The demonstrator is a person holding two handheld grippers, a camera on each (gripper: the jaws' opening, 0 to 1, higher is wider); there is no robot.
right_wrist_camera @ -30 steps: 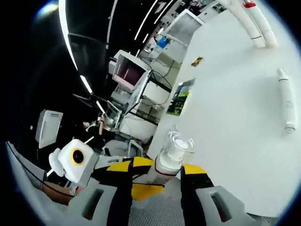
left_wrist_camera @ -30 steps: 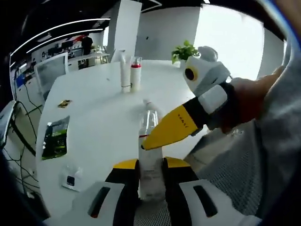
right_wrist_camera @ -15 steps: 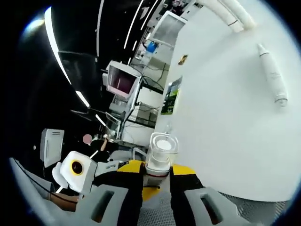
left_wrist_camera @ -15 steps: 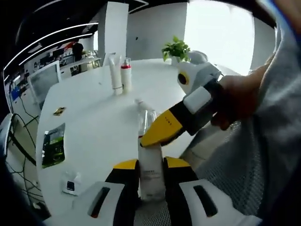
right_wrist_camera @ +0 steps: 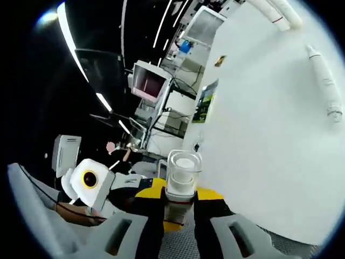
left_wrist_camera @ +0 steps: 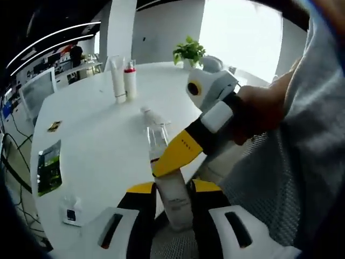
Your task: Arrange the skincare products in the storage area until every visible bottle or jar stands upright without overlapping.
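Observation:
My left gripper (left_wrist_camera: 172, 190) is shut on the lower body of a white bottle (left_wrist_camera: 176, 202) with a clear cap (left_wrist_camera: 157, 137), held over the table's near edge. My right gripper (left_wrist_camera: 161, 164) comes in from the right, its yellow jaw across the bottle's neck. In the right gripper view, my right gripper (right_wrist_camera: 179, 195) is shut just under the clear cap (right_wrist_camera: 182, 171). A second white bottle (left_wrist_camera: 152, 116) (right_wrist_camera: 324, 82) lies on its side on the white table (left_wrist_camera: 97, 129). Two tubes (left_wrist_camera: 123, 81) (right_wrist_camera: 276, 11) stand upright at the far side.
A green packet (left_wrist_camera: 47, 167) (right_wrist_camera: 204, 105), a small white box (left_wrist_camera: 70, 213) and a small dark-yellow item (left_wrist_camera: 54, 127) lie along the table's left side. A potted plant (left_wrist_camera: 187, 54) stands at the back. A person's hand and grey sleeve (left_wrist_camera: 302, 151) are at the right.
My right gripper's jaws have closed in on the bottle's neck under the clear cap. Both views have shifted a little; the bottle stays held between the two grippers.

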